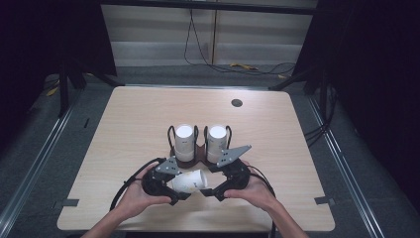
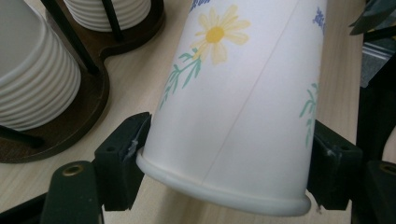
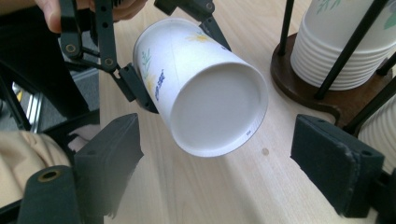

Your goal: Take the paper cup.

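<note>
Two cup stacks (image 1: 184, 139) stand side by side in a rack (image 1: 198, 153) at the bench (image 1: 124, 129) middle. Toward the near edge, a cup (image 1: 189, 181) lies sideways between the left gripper (image 1: 171, 186) and right gripper (image 1: 218, 186).

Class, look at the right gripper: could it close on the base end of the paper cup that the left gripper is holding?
Probably yes. The right gripper is open, the paper cup's base faces it between the jaws, and nothing sits between them.
</note>
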The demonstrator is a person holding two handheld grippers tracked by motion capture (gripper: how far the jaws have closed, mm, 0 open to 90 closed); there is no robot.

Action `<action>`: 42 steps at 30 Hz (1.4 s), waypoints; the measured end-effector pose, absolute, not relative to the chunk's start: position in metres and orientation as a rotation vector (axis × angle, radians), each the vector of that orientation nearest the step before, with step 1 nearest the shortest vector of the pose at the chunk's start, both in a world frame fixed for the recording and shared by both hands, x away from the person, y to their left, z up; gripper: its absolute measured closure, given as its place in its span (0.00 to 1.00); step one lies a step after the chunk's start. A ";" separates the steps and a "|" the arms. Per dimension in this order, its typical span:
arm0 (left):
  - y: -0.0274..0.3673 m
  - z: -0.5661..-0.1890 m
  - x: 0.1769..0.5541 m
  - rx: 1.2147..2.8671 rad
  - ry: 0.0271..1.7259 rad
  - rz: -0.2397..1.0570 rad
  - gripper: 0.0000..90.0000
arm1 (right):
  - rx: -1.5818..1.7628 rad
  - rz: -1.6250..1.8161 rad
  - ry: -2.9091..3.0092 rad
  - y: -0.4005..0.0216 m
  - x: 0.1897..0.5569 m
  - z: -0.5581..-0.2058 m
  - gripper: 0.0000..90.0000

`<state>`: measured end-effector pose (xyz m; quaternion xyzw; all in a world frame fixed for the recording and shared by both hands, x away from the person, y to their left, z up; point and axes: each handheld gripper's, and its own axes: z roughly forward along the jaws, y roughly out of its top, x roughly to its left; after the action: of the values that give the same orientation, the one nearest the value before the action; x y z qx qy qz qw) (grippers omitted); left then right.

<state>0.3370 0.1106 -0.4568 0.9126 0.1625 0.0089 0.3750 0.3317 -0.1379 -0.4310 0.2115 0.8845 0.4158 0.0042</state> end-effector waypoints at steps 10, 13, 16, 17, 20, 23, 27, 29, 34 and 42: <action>0.108 -0.458 0.335 2.343 0.419 0.012 0.28 | 0.570 1.183 2.834 -0.131 0.329 -0.432 0.20; 0.109 -0.457 0.335 2.353 0.409 0.015 0.28 | 0.550 1.153 2.852 -0.128 0.331 -0.430 0.21; 0.110 -0.457 0.335 2.349 0.412 0.017 0.28 | 0.534 1.134 2.861 -0.126 0.332 -0.428 0.21; 0.110 -0.457 0.335 2.349 0.413 0.014 0.28 | 0.523 1.122 2.870 -0.125 0.332 -0.428 0.21; 0.110 -0.457 0.334 2.356 0.410 0.013 0.28 | 0.506 1.084 2.889 -0.121 0.334 -0.426 0.21; 0.109 -0.458 0.334 2.360 0.408 0.013 0.28 | 0.496 1.068 2.904 -0.119 0.334 -0.427 0.21; 0.109 -0.459 0.335 2.374 0.396 0.020 0.28 | 0.472 1.037 2.925 -0.115 0.336 -0.428 0.21; 0.108 -0.460 0.335 2.373 0.401 0.013 0.28 | 0.469 1.029 2.930 -0.113 0.337 -0.428 0.20; 0.107 -0.461 0.334 2.376 0.395 0.013 0.28 | 0.440 0.990 2.953 -0.106 0.340 -0.429 0.20; 0.106 -0.462 0.333 2.390 0.376 0.017 0.28 | 0.396 0.984 2.975 -0.101 0.341 -0.428 0.22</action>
<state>0.3330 0.1062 -0.4619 0.9242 0.1454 0.0064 0.3532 0.3413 -0.1012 -0.4283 0.1255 0.9418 0.3116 -0.0083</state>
